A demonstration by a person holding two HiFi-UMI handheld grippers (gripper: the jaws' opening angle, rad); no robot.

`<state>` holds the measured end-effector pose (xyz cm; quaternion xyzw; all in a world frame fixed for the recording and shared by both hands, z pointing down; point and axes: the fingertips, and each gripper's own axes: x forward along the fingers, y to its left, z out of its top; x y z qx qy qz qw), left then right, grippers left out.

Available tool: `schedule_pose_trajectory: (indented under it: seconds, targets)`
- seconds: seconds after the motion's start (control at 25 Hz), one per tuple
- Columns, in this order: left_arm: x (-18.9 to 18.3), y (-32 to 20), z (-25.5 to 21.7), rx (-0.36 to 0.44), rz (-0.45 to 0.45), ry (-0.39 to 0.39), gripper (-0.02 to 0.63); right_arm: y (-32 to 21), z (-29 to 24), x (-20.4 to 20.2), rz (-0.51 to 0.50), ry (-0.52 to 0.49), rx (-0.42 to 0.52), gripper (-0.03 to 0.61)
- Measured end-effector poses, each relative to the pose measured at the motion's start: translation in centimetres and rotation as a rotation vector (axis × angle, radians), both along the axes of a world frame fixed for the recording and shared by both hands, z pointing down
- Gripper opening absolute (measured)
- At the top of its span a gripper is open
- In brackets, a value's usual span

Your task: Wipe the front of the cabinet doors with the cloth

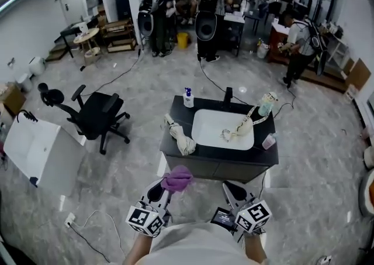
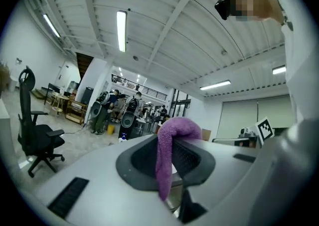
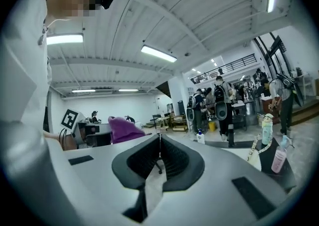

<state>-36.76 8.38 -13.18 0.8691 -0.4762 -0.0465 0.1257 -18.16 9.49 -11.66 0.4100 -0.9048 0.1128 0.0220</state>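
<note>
Gripping the cloth point(image 2: 172, 130), the left gripper point(image 2: 167, 159) has its jaws clamped on a fold of the purple fabric. One part of the fabric bunches above the jaw tips. A narrow tail hangs down between the pads.

The head view shows the cloth as a purple bundle at the tip of the left gripper. It is held in the air on the near side of the cabinet point(image 1: 217, 169). The cloth is clear of the cabinet doors and does not touch them.

The right gripper point(image 3: 159, 157) has its jaws together, with only a thin seam between the pads. Nothing is held between them. In the head view it sits beside the left gripper, also short of the cabinet front.

The cabinet is dark, with a white sink point(image 1: 205, 119) set into its top. On the top:
- a spray bottle point(image 1: 188, 97) stands at the far left corner;
- a rolled pale towel point(image 1: 181, 138) lies left of the sink.

A black chair point(image 1: 96, 114) stands on the floor, well left of the cabinet.
</note>
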Motion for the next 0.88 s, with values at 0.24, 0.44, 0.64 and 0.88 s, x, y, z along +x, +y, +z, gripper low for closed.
schedule_pose_trajectory:
  seconds: [0.24,0.44,0.64,0.88]
  targets:
    - [-1.4,0.4,0.6,-0.025,0.010,0.000,0.057,0.2,-0.5,-2.0,0.037,-0.025,0.018,0.028]
    - [-2.2,-1.7,-0.4,0.011,0.106,0.020,0.057,1.6,-1.0,-2.8,0.158,-0.043,0.021,0.028]
    - [-3.9,-2.5,-2.4,0.085,0.197,0.033,0.057,2.7,-1.6,-4.1,0.283,-0.017,0.047,0.028]
    - [-7.8,-2.3,-1.5,0.057,0.281,0.017,0.057,3.9,-2.6,-3.7,0.536,-0.053,0.081,0.028]
